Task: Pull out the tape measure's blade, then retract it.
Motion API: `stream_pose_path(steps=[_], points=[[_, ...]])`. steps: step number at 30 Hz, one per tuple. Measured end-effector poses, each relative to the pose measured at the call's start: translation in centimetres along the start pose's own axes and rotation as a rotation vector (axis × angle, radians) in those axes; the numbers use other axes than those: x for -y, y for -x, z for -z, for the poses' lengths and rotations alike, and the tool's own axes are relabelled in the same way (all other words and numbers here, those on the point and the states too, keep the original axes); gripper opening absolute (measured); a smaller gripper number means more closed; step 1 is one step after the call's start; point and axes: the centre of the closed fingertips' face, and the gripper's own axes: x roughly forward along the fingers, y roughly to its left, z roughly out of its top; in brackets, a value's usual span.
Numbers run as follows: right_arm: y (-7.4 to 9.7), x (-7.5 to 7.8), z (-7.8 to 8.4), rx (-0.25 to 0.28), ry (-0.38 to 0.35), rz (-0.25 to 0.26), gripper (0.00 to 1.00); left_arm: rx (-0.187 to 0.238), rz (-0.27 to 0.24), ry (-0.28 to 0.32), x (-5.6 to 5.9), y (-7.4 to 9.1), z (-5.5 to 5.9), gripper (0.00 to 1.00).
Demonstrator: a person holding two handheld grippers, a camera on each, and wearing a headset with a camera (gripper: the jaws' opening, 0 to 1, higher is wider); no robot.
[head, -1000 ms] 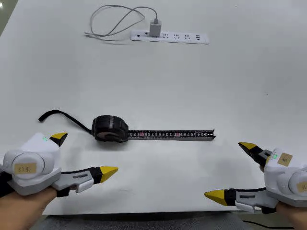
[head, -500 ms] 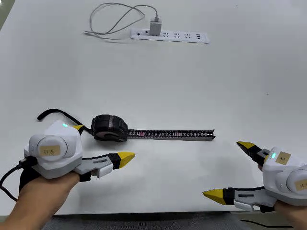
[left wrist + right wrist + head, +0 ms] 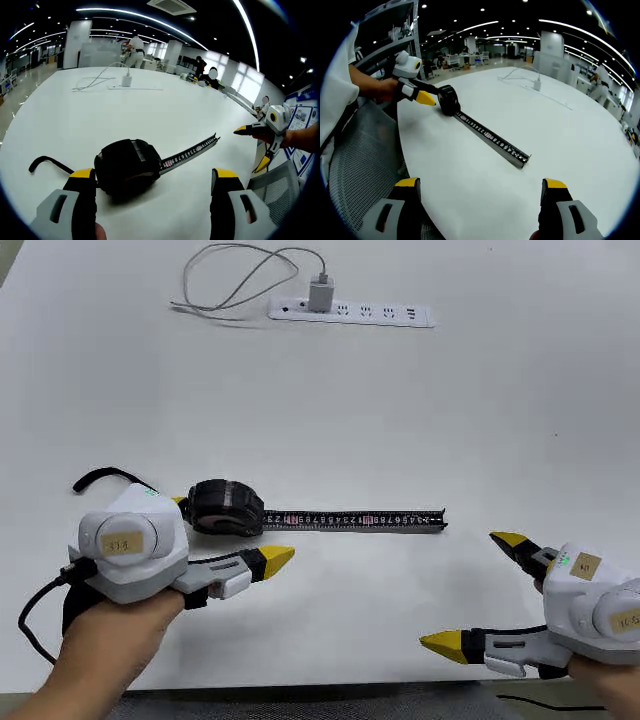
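Observation:
A black tape measure case (image 3: 227, 507) lies on the white table (image 3: 330, 410), its dark blade (image 3: 355, 521) pulled out to the right, ending in a hook (image 3: 443, 521). A black wrist strap (image 3: 100, 478) trails left of the case. My left gripper (image 3: 225, 530) is open, its yellow-tipped jaws on either side of the case (image 3: 127, 165) without touching it. My right gripper (image 3: 475, 592) is open near the table's front edge, short of the blade's hook (image 3: 524, 159). The left gripper (image 3: 420, 95) shows far off in the right gripper view.
A white power strip (image 3: 350, 312) with a plugged charger (image 3: 320, 295) and a coiled cable (image 3: 240, 275) lies at the far side of the table. The table's front edge (image 3: 320, 685) runs just behind both hands.
My left gripper has moved forward and right from the front edge until its jaws straddle the tape case. The right gripper has barely moved. The tape measure lies as before.

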Motion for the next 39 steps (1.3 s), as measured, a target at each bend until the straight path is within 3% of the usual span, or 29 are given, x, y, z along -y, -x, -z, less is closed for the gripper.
stream_pose_path(steps=[10,12,19,24,39], points=[[-0.4,0.8,0.0,-0.033,0.055,-0.014,0.9,0.029,-0.074,0.038,-0.7,-0.6,-0.3,0.89],[-0.4,1.2,-0.3,-0.034,0.064,-0.019,0.87,0.047,-0.085,0.072,-0.8,-0.6,-0.5,0.89],[-0.7,2.3,-1.1,-0.047,0.118,-0.044,0.72,0.043,-0.109,0.066,-1.2,-0.8,-0.4,0.85],[-1.2,3.2,-1.5,-0.068,0.163,-0.067,0.67,0.046,-0.139,0.101,-1.5,-1.0,-0.5,0.82],[-1.7,6.3,-2.4,-0.135,0.264,-0.111,0.51,0.051,-0.231,0.109,-2.3,-1.5,-0.3,0.75]])
